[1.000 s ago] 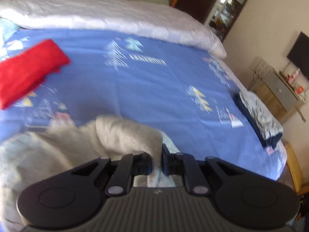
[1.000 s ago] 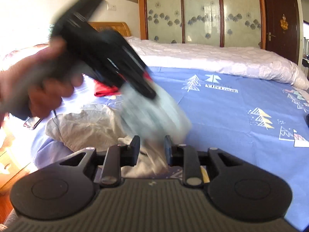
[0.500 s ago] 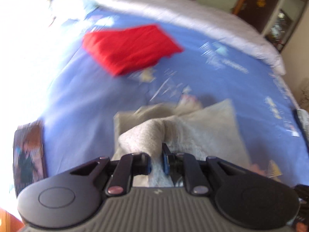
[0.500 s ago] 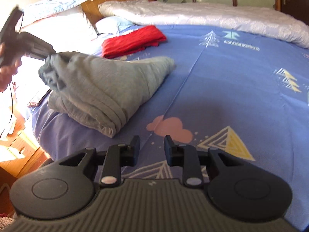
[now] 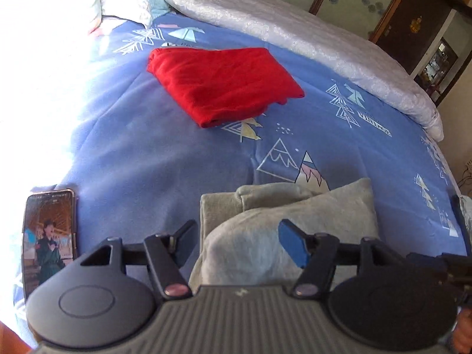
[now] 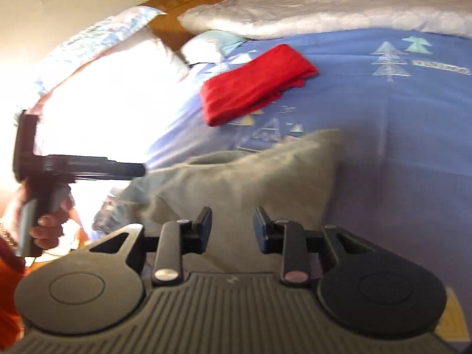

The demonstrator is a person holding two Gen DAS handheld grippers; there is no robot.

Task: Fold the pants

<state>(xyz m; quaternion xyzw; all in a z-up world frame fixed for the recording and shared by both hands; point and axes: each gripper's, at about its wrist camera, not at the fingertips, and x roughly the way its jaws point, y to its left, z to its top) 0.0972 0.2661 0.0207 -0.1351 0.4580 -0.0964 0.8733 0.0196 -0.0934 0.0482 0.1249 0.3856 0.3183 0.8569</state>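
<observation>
While both grippers' jaws open, grey pants (image 5: 289, 230) lie on the bed (image 5: 165, 159).

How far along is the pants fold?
Done: the grey pants lie on the bed as a folded bundle, and red pants sit folded further up. In hand: nothing gripped. The left gripper is opening, its pads off the grey fabric; the right gripper is opening too, with nothing pinched. Left: the bundle looks lumpy and uneven, so probably a tidy-up or one more fold.
</observation>
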